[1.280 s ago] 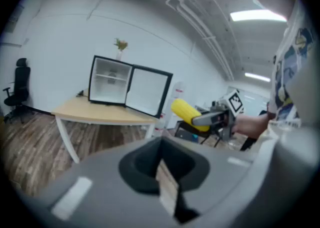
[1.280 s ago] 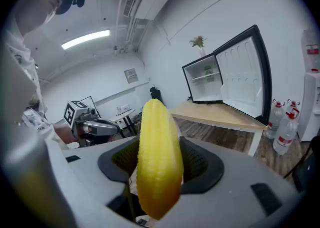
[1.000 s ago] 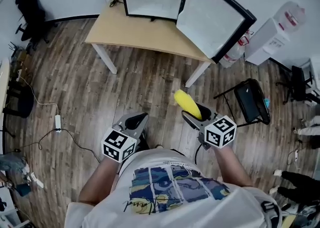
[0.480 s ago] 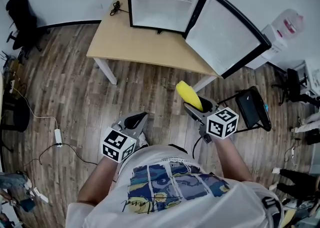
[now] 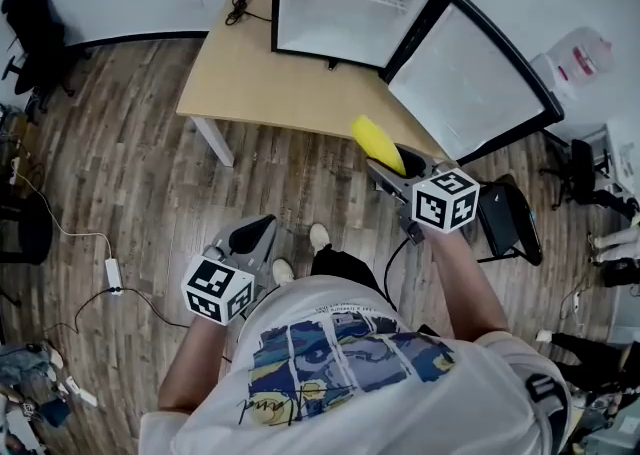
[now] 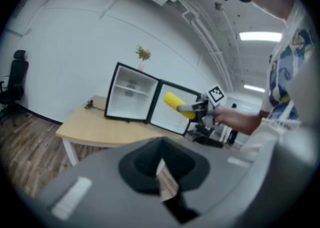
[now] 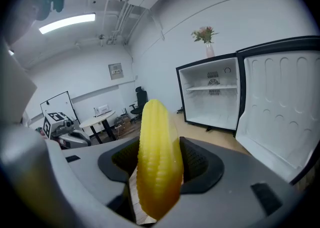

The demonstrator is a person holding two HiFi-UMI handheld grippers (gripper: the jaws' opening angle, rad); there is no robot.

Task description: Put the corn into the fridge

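A yellow corn cob point(image 5: 377, 144) point(image 7: 158, 159) point(image 6: 178, 104) sticks up from my right gripper point(image 5: 397, 171) point(image 7: 157, 187), which is shut on it. It hangs over the near edge of the wooden table point(image 5: 270, 78), in front of the small fridge point(image 5: 348, 3) point(image 7: 211, 91) point(image 6: 130, 99). The fridge stands on the table with its door point(image 5: 466, 78) point(image 7: 285, 106) swung wide open and white shelves bare. My left gripper point(image 5: 247, 241) point(image 6: 161, 169) is low over the wood floor, jaws together with nothing held.
A black folding chair point(image 5: 508, 218) stands right of the table leg. A water dispenser point(image 5: 580, 58) is at far right. Black office chair point(image 5: 30, 18) and cables point(image 5: 100, 268) lie on the left. A black cord point(image 5: 240, 8) rests on the table's back corner.
My right gripper has carried the corn up and forward, from over the floor to the table's near edge by the fridge. The left gripper has stayed low, drifting slightly left.
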